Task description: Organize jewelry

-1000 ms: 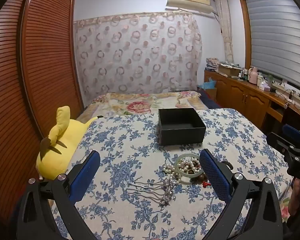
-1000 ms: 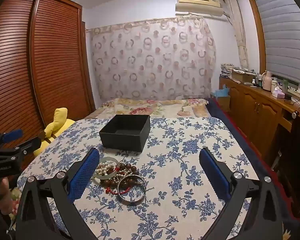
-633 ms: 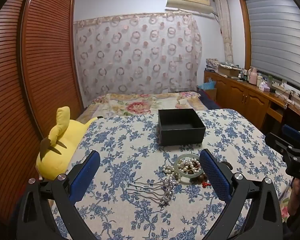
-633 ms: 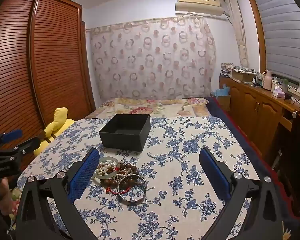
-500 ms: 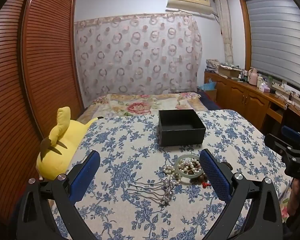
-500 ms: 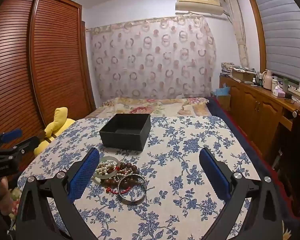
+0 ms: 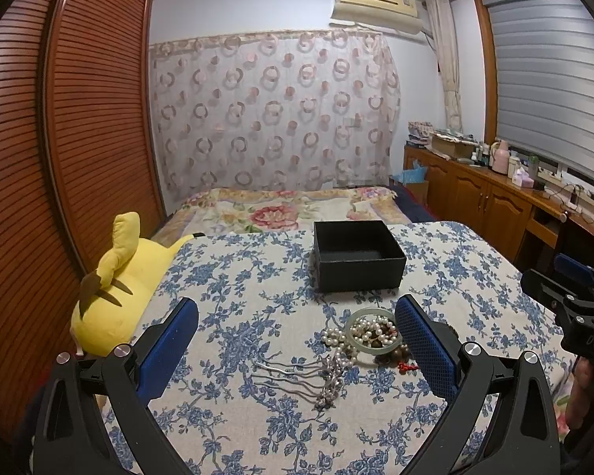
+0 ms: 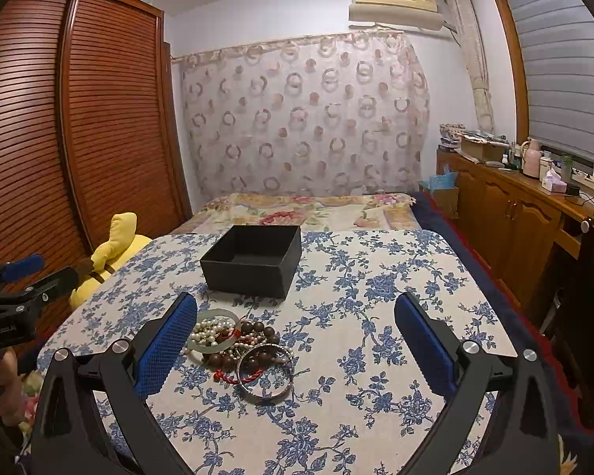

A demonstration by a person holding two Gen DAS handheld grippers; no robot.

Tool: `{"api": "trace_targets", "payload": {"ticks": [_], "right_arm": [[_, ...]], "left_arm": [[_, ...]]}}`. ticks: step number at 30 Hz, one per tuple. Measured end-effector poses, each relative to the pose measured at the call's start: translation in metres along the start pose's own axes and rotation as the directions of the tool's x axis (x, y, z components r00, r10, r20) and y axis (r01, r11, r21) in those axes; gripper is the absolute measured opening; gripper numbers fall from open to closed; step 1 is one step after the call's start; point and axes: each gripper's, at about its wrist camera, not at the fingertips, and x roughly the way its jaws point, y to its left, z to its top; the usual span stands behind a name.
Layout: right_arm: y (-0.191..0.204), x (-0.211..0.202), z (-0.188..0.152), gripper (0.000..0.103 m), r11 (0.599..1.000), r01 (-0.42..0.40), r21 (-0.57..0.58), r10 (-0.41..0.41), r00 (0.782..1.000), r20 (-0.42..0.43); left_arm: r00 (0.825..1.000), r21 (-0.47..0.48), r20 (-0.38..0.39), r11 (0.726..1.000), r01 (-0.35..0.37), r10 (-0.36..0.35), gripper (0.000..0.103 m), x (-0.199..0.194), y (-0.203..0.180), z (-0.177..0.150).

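Observation:
A pile of jewelry lies on the blue-flowered cloth: a pale green bangle [image 7: 372, 326] holding pearls, silver hairpins [image 7: 297, 378], brown beads [image 8: 253, 340], a red cord and a silver bangle [image 8: 265, 380]. An open, empty black box [image 7: 358, 257] stands behind the pile; it also shows in the right wrist view [image 8: 253, 261]. My left gripper [image 7: 297, 340] is open and empty, held above the cloth near the pile. My right gripper [image 8: 297, 340] is open and empty, with the pile by its left finger.
A yellow plush toy [image 7: 115, 285] lies at the cloth's left edge. A brown slatted wardrobe [image 7: 59, 158] stands on the left. Wooden cabinets [image 8: 514, 217] with clutter run along the right wall. A flowered bed [image 7: 289, 206] lies behind the box.
Both views have shifted only very slightly. The jewelry and the box have not moved, and both grippers stay open.

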Motion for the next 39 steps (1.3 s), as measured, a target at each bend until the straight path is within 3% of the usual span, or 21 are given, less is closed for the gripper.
{"api": "trace_targets", "payload": {"ticks": [39], "right_arm": [[0.0008, 0.0009, -0.0003, 0.101, 1.000, 0.000, 0.002, 0.000, 1.000, 0.000]], "left_arm": [[1.000, -0.003, 0.006, 1.000, -0.001, 0.001, 0.097, -0.0065, 0.0032, 0.0033]]}}
